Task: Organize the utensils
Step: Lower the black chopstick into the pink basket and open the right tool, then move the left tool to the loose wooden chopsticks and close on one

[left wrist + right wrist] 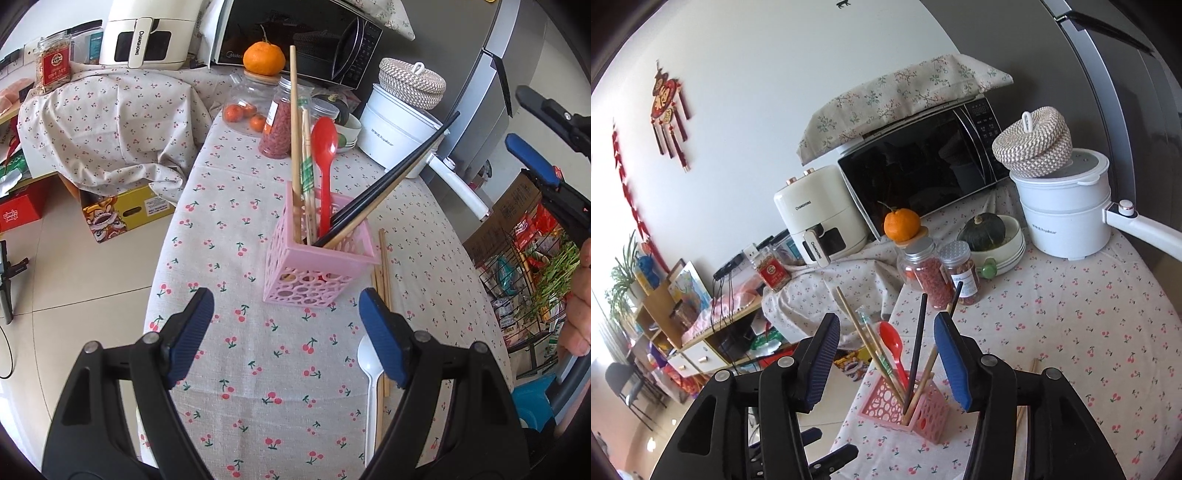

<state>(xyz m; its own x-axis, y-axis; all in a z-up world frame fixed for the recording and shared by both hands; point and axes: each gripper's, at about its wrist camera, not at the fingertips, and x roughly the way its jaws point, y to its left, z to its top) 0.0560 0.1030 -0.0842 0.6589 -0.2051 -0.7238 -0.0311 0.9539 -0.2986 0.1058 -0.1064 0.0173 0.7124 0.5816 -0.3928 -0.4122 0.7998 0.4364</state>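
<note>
Hovering with jaws apart and empty, the left hand-held gripper (286, 328) is being aimed past the pink holder (317, 258) toward the white spoon (369, 387) and loose chopsticks (384, 266) lying on the table (258, 369), best clamped mid-handle, while the right hand-held gripper (886, 354) is being held parted, gripping nothing.

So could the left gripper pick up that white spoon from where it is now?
Probably yes. The left gripper is open, and the white spoon lies flat on the tablecloth just under its right finger. The chopsticks lying right beside it might get caught too.
</note>
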